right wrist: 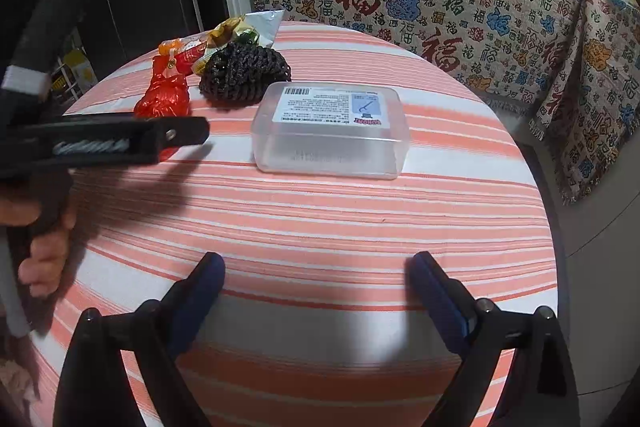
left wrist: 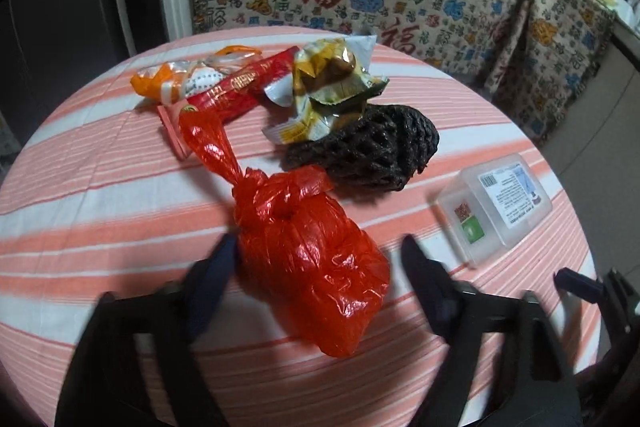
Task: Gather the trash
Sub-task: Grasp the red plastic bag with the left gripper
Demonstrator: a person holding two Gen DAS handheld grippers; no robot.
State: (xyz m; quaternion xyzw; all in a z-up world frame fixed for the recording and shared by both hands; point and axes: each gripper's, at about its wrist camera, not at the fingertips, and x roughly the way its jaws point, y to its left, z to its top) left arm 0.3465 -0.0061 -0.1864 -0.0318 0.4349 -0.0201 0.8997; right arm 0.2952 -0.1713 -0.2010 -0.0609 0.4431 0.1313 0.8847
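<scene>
A matt woven cloth [left wrist: 100, 219] in orange and white stripes covers the desk. The knotted red bag [left wrist: 308, 251] is thin, crinkled, glossy plastic, the wrappers [left wrist: 328, 79] at the far edge are shiny foil-like film, and the black net sleeve [left wrist: 368, 151] looks like soft matt foam mesh. The lidded box [right wrist: 330, 131] is smooth frosted plastic with a paper label, and the tongs [right wrist: 316, 275] have dull blue pads.

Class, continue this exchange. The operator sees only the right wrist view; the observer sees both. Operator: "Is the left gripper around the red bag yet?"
Observer: Yes. The left gripper straddles the red bag, but its jaws are not closed on it.
Operator: Is the bag tied?
Observer: Yes, it is knotted at the top, with a twisted tail pointing away.
Operator: Is anything hidden near that tail?
Observer: A pink strip lies beside it on the tablecloth.
</scene>
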